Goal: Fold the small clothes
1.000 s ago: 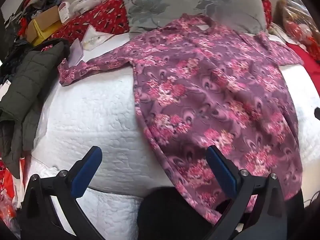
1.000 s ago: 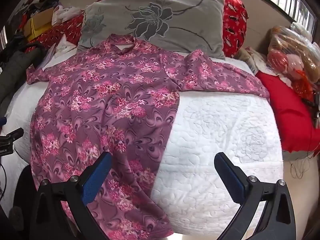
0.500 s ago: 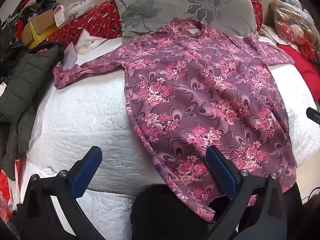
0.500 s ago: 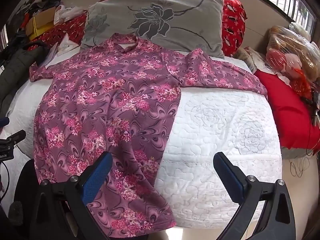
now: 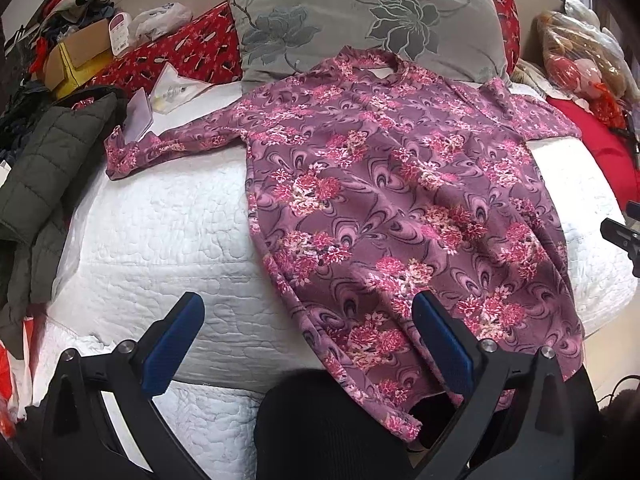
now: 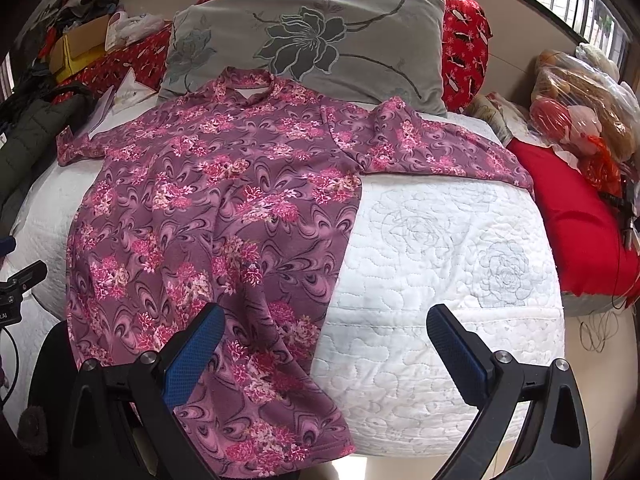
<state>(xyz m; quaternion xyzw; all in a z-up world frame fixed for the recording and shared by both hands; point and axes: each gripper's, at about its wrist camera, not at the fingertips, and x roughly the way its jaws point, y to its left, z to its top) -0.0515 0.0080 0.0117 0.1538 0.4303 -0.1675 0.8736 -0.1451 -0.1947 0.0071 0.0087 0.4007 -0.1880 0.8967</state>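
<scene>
The left hand-held gripper (image 5: 308, 336) hangs wide open and empty above the near edge of the bed (image 5: 160, 216), its right pad over the lower left part of the shirt (image 5: 384, 200). The right hand-held gripper (image 6: 324, 340) is just as wide and empty, its left pad over the shirt's hem, its right pad over bare white quilt (image 6: 440, 248). Compared with a second ago, both views have pulled back and tilted up a little: the pillow (image 6: 312, 44) and the whole collar now show, and the hem hanging over the bed's front edge is in full sight. The shirt itself has not moved. It lies flat, front up, collar against the pillow, sleeves spread to either side, the left cuff near a dark green jacket (image 5: 44, 168). I read this as spreading done and no fold yet begun; a sleeve or side edge looks the likely first grasp
</scene>
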